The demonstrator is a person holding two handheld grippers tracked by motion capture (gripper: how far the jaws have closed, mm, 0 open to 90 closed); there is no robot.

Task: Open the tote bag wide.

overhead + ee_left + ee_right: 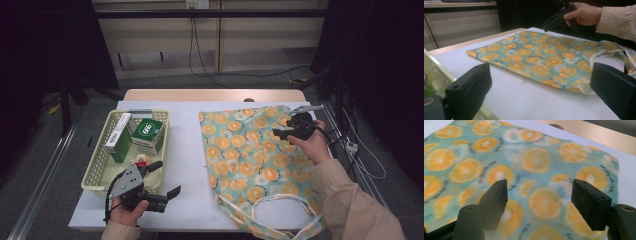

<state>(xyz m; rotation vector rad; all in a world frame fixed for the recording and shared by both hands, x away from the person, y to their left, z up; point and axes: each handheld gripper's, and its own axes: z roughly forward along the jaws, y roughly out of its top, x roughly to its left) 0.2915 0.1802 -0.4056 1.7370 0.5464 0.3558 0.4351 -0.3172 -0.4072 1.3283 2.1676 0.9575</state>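
Note:
A teal cloth bag printed with orange slices lies flat on the right half of the white table, its looped handles toward the front edge. My right gripper hovers just over the bag's far right corner, jaws open and empty. In the right gripper view the gripper looks down on the bag's fabric between its spread jaws. My left gripper rests at the front left beside the basket, open, with nothing held. In the left gripper view its jaws frame the bag, and the right gripper is beyond.
A pale yellow mesh basket stands at the left. It holds a green box, a white and green box and a small red-topped item. Bare white table lies between basket and bag.

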